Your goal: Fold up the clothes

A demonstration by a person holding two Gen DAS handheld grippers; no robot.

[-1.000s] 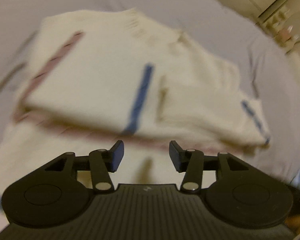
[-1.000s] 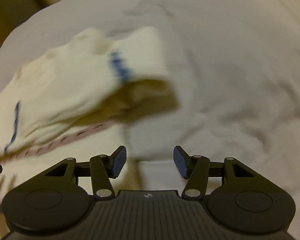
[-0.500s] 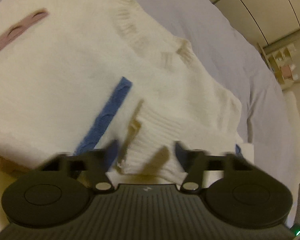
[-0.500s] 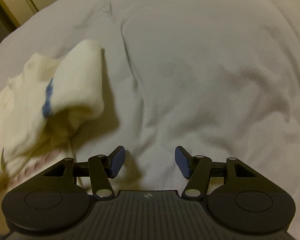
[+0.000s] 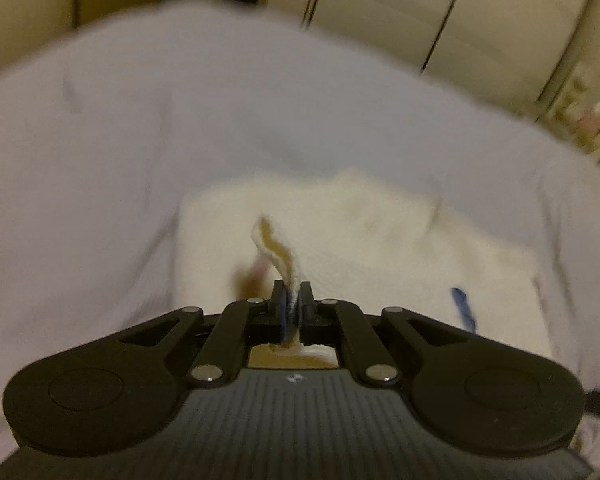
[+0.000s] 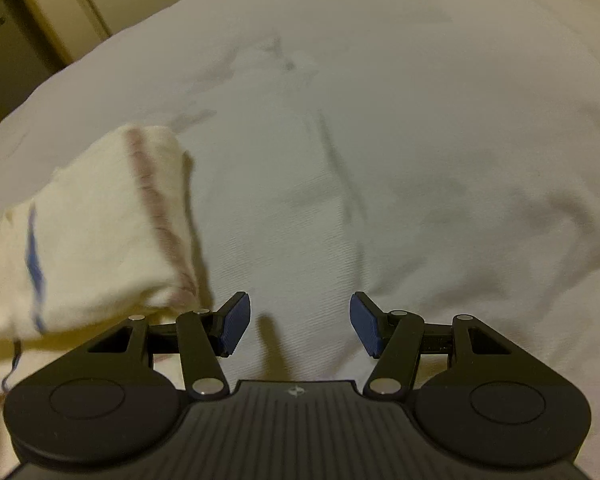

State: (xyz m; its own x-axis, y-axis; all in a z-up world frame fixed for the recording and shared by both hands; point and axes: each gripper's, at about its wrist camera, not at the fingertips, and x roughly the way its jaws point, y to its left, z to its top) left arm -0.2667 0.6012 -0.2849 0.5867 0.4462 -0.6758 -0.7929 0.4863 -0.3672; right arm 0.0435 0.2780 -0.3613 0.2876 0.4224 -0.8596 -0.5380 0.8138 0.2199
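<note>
Gripping a raised edge of the cream knitted sweater with blue and pink stripes (image 5: 360, 240), left tool (image 5: 291, 308) clenched | sweater ahead on pale bed sheet (image 5: 140, 140), partly folded | right tool (image 6: 298, 326) spread, holding nothing | final fold judged unfinished

Sweater (image 5: 364, 240) on bedsheet (image 5: 100, 160), edge pinched in left gripper (image 5: 293, 304). Right gripper (image 6: 300, 326) just right of sweater, over bare sheet. Cabinets (image 5: 440, 12) behind.

Folded cream sweater (image 5: 364, 240), edge pinched

Both wrist views low over bed (image 5: 100, 140), sharing cream sweater (image 6: 92, 240)
</note>
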